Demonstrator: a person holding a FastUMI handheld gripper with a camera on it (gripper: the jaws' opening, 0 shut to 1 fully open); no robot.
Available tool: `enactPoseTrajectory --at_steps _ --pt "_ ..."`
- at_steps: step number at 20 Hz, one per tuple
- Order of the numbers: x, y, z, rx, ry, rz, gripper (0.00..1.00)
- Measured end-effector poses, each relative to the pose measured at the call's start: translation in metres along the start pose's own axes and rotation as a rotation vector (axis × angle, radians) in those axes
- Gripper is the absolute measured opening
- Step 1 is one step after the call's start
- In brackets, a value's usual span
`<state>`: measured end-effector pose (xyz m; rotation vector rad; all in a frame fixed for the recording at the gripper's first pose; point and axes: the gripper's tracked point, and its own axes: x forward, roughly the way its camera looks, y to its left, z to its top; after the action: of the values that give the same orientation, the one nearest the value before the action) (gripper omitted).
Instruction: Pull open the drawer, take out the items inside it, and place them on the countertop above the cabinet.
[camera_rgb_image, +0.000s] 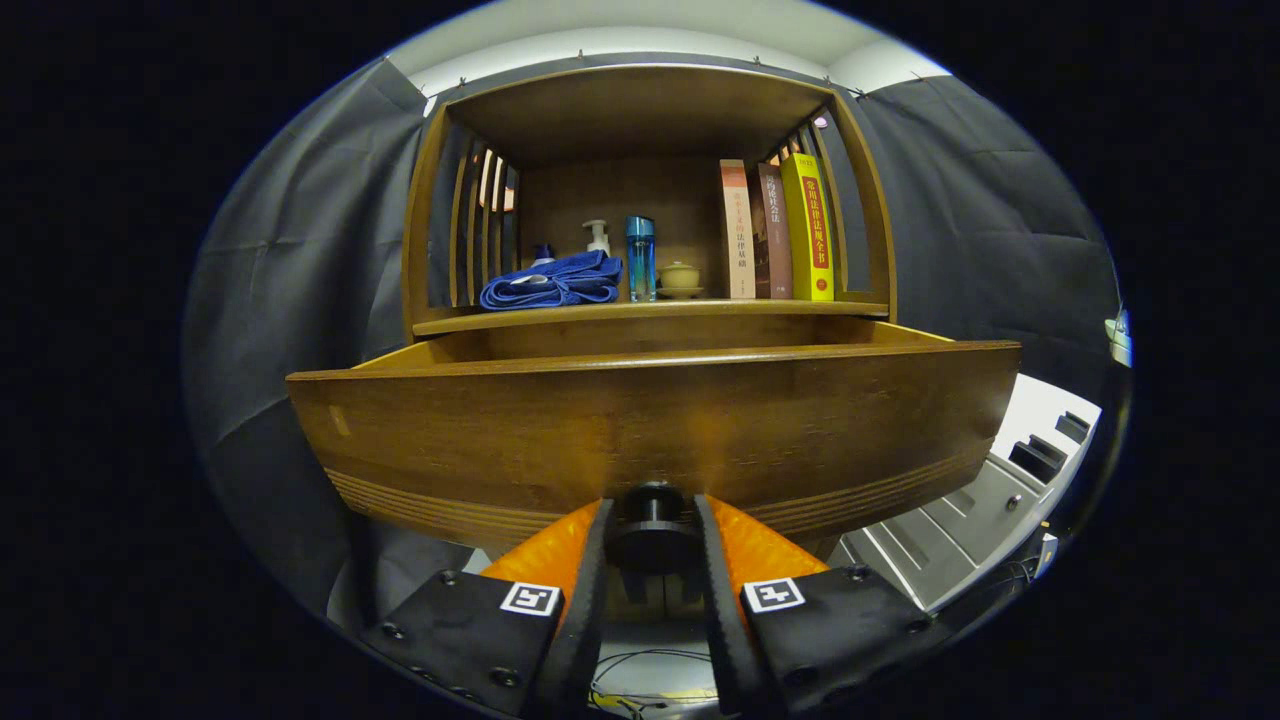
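The gripper (652, 520) is clamping both fingers on the dark round knob (652, 500) of a wooden drawer (650, 430) standing pulled out from the cabinet. Above, on the bench (650, 312), a folded blue towel (552, 282), blue bottle (640, 258), small teapot (680, 278) and three upright books (778, 232) are sitting.

The gripper (652, 520) has two long fingers (590, 590) running side by side, each edged with a ribbed strip along its inner face. Each sits on a flat mounting plate (460, 630) — matte, angular, fastened with small round screws near its corners. A square white-bordered marker tag (530, 598) is stuck on the left plate, a matching one on the right.
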<state>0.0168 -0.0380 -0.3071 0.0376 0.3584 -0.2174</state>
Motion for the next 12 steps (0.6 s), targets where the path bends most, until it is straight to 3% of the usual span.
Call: enactPoseTrajectory --at_steps 4,7,10,12 --pt "-0.007 -0.005 0.016 0.005 -0.048 -0.040 0.80" --pt "-0.014 0.008 0.033 -0.011 -0.095 -0.008 1.00" --pt "-0.030 0.018 0.061 -0.076 -0.135 0.020 1.00" --pt "-0.038 0.016 0.087 -0.109 -0.116 -0.012 0.99"
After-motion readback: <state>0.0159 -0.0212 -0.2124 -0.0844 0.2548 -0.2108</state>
